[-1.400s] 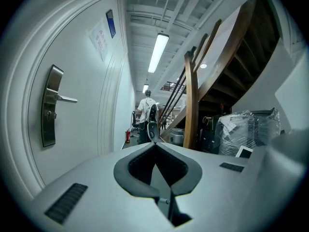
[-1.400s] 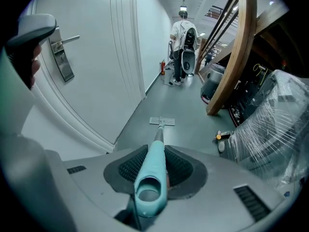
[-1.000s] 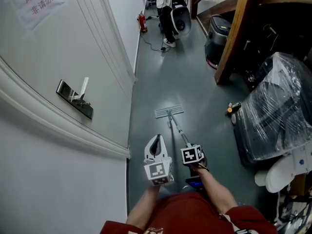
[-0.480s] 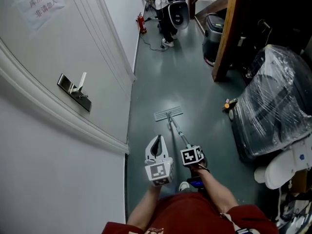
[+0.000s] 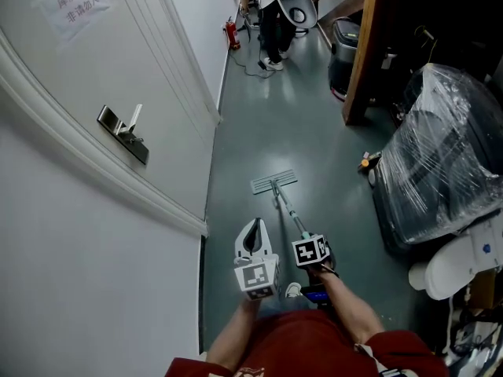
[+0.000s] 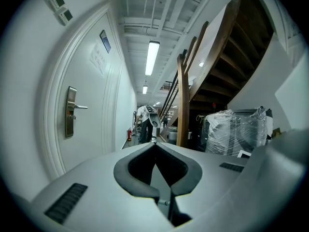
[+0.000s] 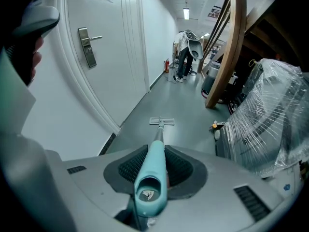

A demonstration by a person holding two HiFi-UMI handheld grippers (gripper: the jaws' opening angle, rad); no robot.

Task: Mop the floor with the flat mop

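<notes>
Hardly shifted, flat mop (image 5: 274, 182) sits clamped in right gripper (image 5: 302, 234); left gripper (image 5: 252, 225) closed, empty.

Door notice (image 5: 73, 6), print unreadable

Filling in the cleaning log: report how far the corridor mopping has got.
Done: the flat mop is taken up, its mop head flat on the grey floor; no wet streaks show, so cleaned area cannot be judged. In hand: right gripper shut on the teal mop handle; left gripper shut, empty. Left: the corridor ahead towards the fire extinguisher.
</notes>
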